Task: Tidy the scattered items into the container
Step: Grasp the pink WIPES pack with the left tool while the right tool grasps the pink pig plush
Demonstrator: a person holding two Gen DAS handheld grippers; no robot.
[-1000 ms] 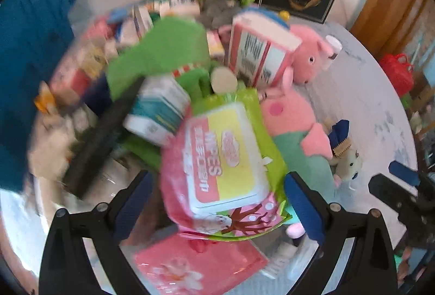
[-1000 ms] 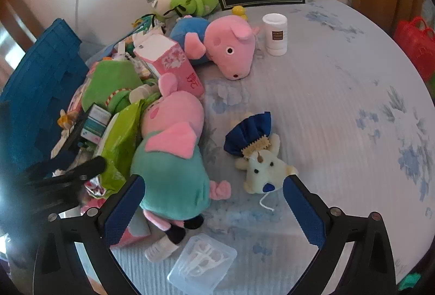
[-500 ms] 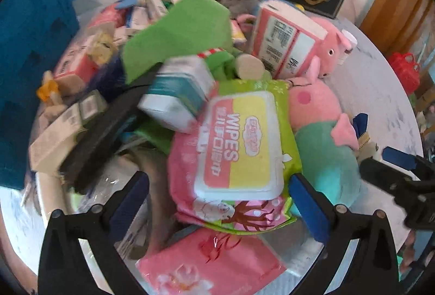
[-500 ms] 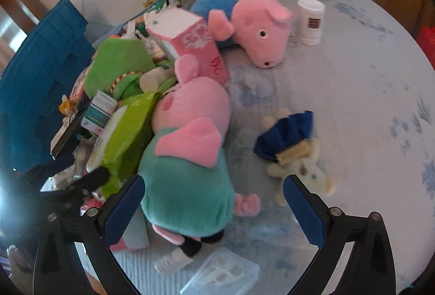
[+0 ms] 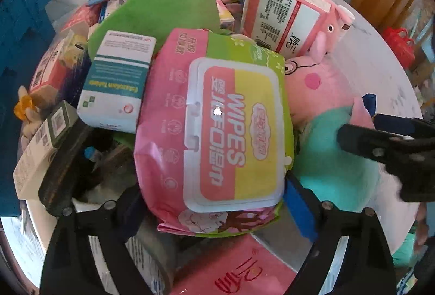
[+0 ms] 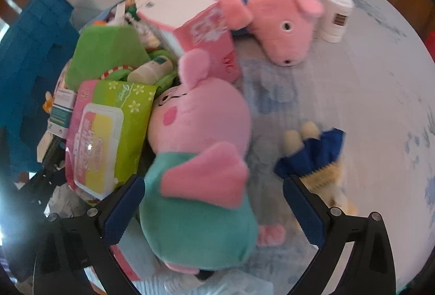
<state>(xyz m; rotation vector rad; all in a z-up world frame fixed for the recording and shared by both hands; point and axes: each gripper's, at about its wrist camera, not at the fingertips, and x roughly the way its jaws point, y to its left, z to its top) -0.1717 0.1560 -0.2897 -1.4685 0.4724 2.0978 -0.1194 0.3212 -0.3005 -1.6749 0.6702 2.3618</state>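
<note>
Left gripper: jaws closing around the wipes pack, contact unclear.
Right gripper: standing open astride the pig plush.
Wipes pack: lying atop the pile, beside the pig plush.

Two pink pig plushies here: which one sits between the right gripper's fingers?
The pig in the teal dress, lying beside the wipes pack. The other pig lies farther off, beside the white bottle.

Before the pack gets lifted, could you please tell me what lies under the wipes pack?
The wipes pack lies on the pile: a pink tissue pack shows below its near edge and a green plush beyond its far edge. Whatever is directly beneath is covered.
</note>
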